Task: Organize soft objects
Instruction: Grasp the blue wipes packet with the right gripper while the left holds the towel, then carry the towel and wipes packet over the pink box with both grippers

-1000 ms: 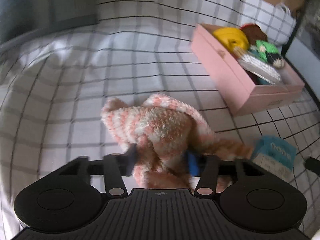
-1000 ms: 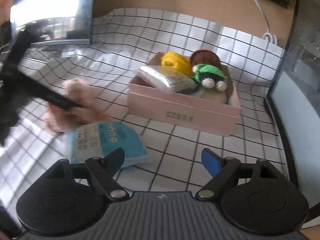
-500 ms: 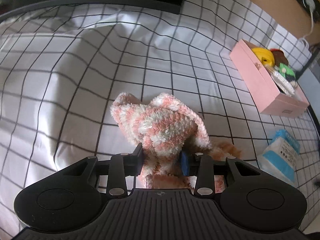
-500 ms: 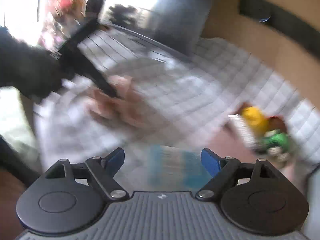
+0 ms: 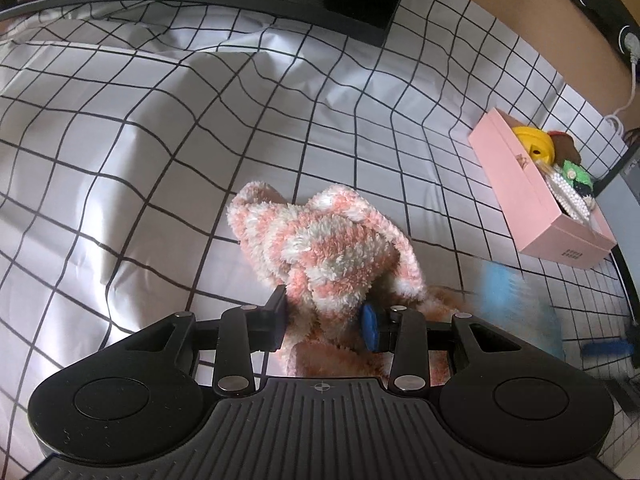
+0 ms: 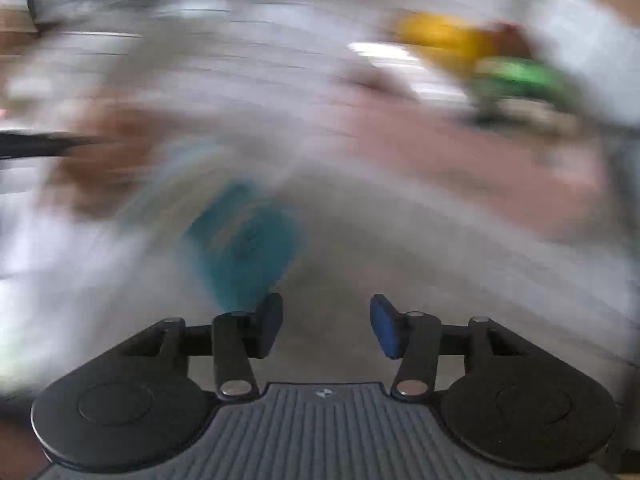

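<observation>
The left claw (image 5: 324, 318) is clamped on a fluffy pink-and-white striped sock (image 5: 320, 248). Its black pad presses into the fleece on one side and its blue pad (image 5: 369, 328) on the other, squeezing the fabric into a narrow waist between them. The bulk of the sock bunches up beyond the fingertips, with its open cuff toward the upper left, and more of the same fleece shows under the claw, close to the camera. The sock sits over a white cloth with a black grid (image 5: 160, 160) that covers the surface; whether it is lifted clear or resting on the cloth cannot be told.

The right claw (image 6: 326, 326) has its jaws closing, about half apart, with nothing between the pads. Its view is heavily smeared by motion. A blue packet (image 6: 244, 244) lies just beyond and to the left of its black finger, not touched as far as the blur allows. The same packet appears as a blue blur (image 5: 516, 304) at the right of the left wrist view, close beside the sock.

A pink box (image 5: 536, 200) stands well apart from the sock, toward the far right of the cloth. It holds a yellow round toy (image 5: 534, 146), a brown plush piece (image 5: 566, 148), a green knitted item (image 5: 576, 174) and a white beaded pouch (image 5: 570, 200).
</observation>
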`<state>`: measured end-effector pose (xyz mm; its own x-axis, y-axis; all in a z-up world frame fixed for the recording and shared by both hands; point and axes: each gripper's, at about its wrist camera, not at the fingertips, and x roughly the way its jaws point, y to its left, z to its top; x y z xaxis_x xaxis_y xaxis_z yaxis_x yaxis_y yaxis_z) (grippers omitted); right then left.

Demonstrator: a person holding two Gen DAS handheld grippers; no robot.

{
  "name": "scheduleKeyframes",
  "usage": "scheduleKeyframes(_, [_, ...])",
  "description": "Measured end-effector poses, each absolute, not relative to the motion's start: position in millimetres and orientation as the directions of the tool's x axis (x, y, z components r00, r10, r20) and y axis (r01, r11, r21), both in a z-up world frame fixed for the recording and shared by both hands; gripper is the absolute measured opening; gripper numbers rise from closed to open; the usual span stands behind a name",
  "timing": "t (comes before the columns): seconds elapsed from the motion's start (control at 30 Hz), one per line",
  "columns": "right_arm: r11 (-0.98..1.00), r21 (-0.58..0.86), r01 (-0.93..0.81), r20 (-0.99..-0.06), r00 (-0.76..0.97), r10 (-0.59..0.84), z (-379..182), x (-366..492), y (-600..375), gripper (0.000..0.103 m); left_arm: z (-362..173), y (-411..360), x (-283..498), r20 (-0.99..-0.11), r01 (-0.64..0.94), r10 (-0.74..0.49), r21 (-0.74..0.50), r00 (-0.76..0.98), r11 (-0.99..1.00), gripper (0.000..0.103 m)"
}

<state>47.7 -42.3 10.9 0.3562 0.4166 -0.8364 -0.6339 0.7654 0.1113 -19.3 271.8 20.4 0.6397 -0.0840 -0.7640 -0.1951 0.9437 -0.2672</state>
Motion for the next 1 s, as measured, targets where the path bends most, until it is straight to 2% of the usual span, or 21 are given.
scheduleKeyframes(0.03, [0.689,0.168,-0.705,-0.81,0.3,0.505,22,38,-37,0.07,20,272,-19,-0.764,-0.196,-0.086,-0.27,0.64,0.943,0.04])
scheduleKeyframes(0.1, [0.604,0.092,-0.791,-0.767,0.331,0.549,40,22,-24,0.086,20,272,-20,-0.763,-0.196,-0.086,-0.272,0.641,0.942,0.04])
scheduleKeyframes(0.2, [0.555,-0.111,-0.824,-0.687,0.468,0.557,55,11,-2,0.087,20,273,-19,-0.763,-0.196,-0.082,-0.267,0.641,0.944,0.04])
scheduleKeyframes(0.37, [0.66,-0.009,-0.751,-0.704,0.474,0.529,44,26,53,0.087,21,271,-22,-0.762,-0.209,-0.075,-0.27,0.644,0.94,0.041])
scheduleKeyframes(0.47, [0.747,-0.133,-0.652,-0.721,0.58,0.378,10,33,76,0.087,22,272,-25,-0.776,-0.217,-0.078,-0.27,0.626,0.938,0.043])
scheduleKeyframes(0.5, [0.765,-0.134,-0.63,-0.735,0.58,0.35,2,38,77,0.086,23,273,-25,-0.781,-0.216,-0.082,-0.27,0.619,0.938,0.043])
scheduleKeyframes(0.53, [0.774,-0.088,-0.627,-0.756,0.549,0.358,-3,44,74,0.078,23,273,-25,-0.787,-0.217,-0.088,-0.273,0.611,0.937,0.043])
scheduleKeyframes(0.57, [0.78,-0.024,-0.625,-0.771,0.508,0.384,-4,48,65,0.069,24,273,-25,-0.791,-0.22,-0.091,-0.276,0.605,0.936,0.043])
scheduleKeyframes(0.6, [0.778,0.027,-0.628,-0.781,0.473,0.409,-5,50,58,0.053,24,274,-24,-0.797,-0.225,-0.095,-0.279,0.596,0.933,0.043])
scheduleKeyframes(0.73, [0.781,0.001,-0.625,-0.751,0.515,0.413,4,34,32,0.053,26,271,-17,-0.814,-0.245,-0.078,-0.263,0.576,0.933,0.041])
scheduleKeyframes(0.77, [0.786,0.0,-0.618,-0.74,0.529,0.416,8,27,24,0.053,27,269,-18,-0.806,-0.245,-0.067,-0.257,0.589,0.935,0.038])
scheduleKeyframes(0.9, [0.838,-0.005,-0.545,-0.687,0.611,0.394,21,7,-23,0.053,38,232,-31,-0.752,-0.053,-0.077,-0.147,0.654,0.988,0.032])
scheduleKeyframes(1.0, [0.89,-0.012,-0.456,-0.663,0.67,0.334,31,-4,-68,0.053,63,201,-34,-0.721,0.102,-0.178,-0.148,0.67,0.984,0.031])
